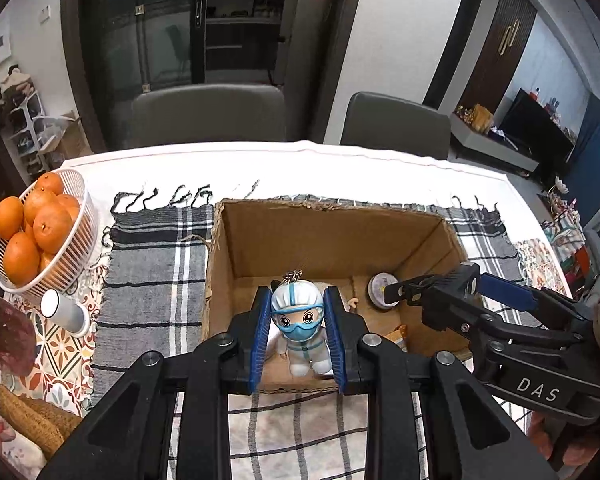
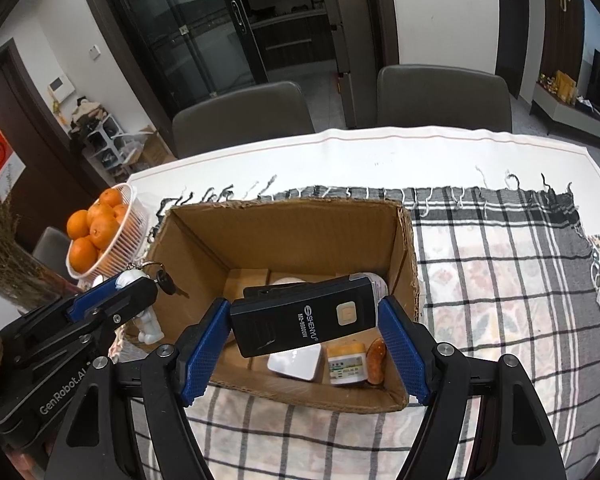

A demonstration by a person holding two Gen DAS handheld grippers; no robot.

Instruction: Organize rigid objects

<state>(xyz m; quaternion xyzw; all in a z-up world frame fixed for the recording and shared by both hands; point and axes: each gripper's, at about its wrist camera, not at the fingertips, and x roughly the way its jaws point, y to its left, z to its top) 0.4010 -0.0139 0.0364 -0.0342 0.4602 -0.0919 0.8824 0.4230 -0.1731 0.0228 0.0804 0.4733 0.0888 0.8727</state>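
- Lying crosswise between the right tongs (image 2: pixel 303 342), a black device (image 2: pixel 305 318) is clamped end to end over the cardboard box (image 2: pixel 300 216), long axis left to right.
- Left tongs (image 1: pixel 299 340) grip an upright masked doll (image 1: pixel 300 326) by its head, above the box's near edge.
- Jar (image 2: pixel 346 362) and white case (image 2: pixel 296 364) sit in the box; a basket of oranges (image 1: pixel 78 248) stands far left on the tabletop.

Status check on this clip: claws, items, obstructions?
Left claw shut on doll keychain. Right claw shut on black SHENYU device. Both over cardboard box. Nothing blocking.
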